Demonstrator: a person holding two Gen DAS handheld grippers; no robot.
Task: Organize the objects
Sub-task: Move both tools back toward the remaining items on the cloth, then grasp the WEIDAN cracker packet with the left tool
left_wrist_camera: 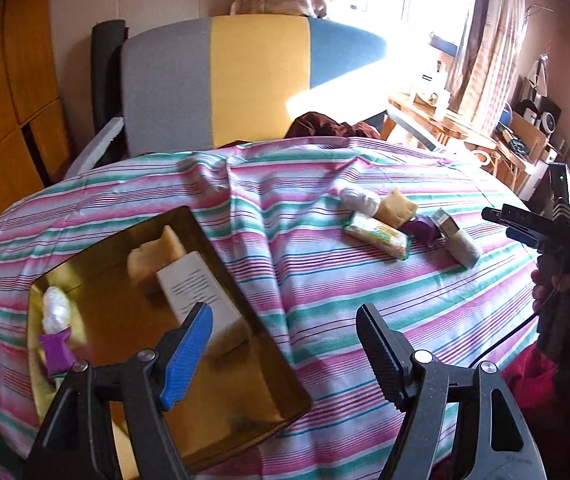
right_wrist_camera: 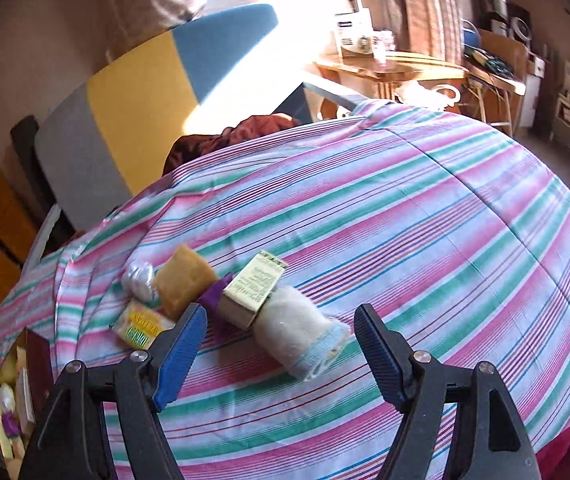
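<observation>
One gold tray [left_wrist_camera: 245, 280], two sponges [right_wrist_camera: 185, 284], two purple items [left_wrist_camera: 421, 229], one rolled towel [right_wrist_camera: 305, 336]

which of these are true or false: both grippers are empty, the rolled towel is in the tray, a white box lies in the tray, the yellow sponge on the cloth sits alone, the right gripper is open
1. Both grippers are empty. True: nothing sits between the fingers of the left gripper or the right gripper.
2. The rolled towel is in the tray. False: it lies on the striped cloth, outside the gold tray.
3. A white box lies in the tray. True.
4. The yellow sponge on the cloth sits alone. False: it is packed in a cluster with a foil-wrapped item, a green-and-yellow packet and a small carton.
5. The right gripper is open. True.
</observation>
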